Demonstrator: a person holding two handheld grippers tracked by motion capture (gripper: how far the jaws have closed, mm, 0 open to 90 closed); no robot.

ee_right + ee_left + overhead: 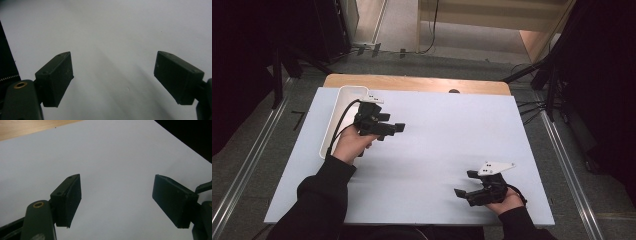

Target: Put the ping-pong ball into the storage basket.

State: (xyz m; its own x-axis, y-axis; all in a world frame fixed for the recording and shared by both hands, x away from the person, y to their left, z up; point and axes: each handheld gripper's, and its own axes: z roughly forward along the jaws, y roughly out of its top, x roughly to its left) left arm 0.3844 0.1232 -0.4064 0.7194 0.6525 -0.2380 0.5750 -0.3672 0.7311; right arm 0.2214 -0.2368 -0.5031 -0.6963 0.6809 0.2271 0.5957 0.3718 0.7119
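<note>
Two black grippers (393, 128) (464, 184), jaws apart, matte white sheet (437, 135)

Pale sheet (437, 150) over the table looks matt and smooth, maybe paper or thin board — faint soft shading on it, no glare. Bare wood (412, 82) along the far edge, light grain, slightly satin. White tray (343, 97) at the left reads as smooth plastic with a bit of sheen. Left gripper (117, 197) in matt black plastic, pads (75, 197) dull and a touch scuffed; brass-looking ring (38, 204) on the arm. Right gripper (113, 77) same stuff — dusty matt pads (61, 76), another brassy eyelet (20, 85). Dark cloth sleeves (319, 195), soft and unshiny. Grey plate (497, 166) flat, satin finish.
</note>
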